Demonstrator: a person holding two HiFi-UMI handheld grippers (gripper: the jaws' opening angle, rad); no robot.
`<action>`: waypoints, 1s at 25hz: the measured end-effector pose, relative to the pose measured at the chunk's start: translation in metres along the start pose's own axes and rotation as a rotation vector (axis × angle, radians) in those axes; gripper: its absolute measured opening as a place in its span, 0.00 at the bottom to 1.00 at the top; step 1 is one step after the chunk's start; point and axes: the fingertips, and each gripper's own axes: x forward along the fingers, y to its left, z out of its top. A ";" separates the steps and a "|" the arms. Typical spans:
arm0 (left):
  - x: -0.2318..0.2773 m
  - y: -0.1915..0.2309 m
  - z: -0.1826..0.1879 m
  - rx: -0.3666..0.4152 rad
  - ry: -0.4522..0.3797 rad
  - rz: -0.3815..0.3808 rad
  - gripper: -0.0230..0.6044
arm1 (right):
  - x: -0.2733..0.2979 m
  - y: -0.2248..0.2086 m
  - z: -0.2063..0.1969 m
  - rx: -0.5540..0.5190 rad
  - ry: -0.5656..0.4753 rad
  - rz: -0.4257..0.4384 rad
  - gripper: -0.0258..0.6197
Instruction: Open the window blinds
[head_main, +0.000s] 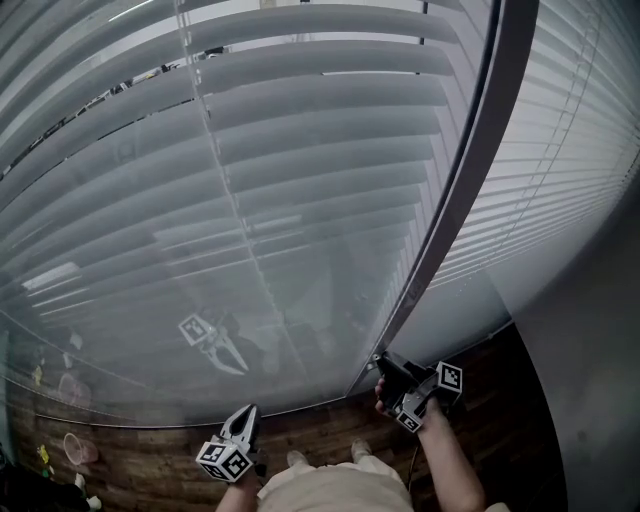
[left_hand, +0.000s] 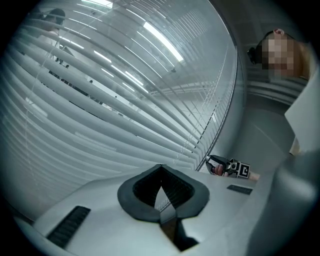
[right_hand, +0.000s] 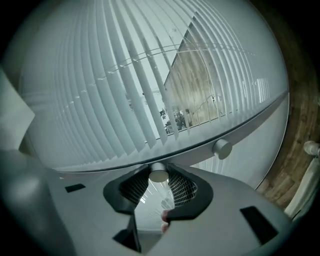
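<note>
Hanging low by the person's waist, the left gripper is clenched shut with nothing in it and points toward the glass. A bit further out, the right gripper is clamped on a small round silver knob on the grey window frame. A second knob sits further along the same frame. Past that, the blinds hang behind the glass across the whole window. Their slats are partly tilted, so a bit of the outdoors shows through the gaps.
</note>
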 end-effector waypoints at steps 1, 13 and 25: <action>-0.001 0.000 0.000 0.002 0.000 0.002 0.06 | 0.000 0.002 0.000 -0.059 -0.005 -0.007 0.23; -0.004 -0.004 -0.008 -0.002 0.006 0.012 0.06 | -0.003 0.032 -0.023 -1.837 0.025 -0.556 0.36; -0.009 -0.006 -0.007 -0.002 -0.005 0.017 0.06 | 0.006 0.018 -0.023 -1.792 0.012 -0.575 0.23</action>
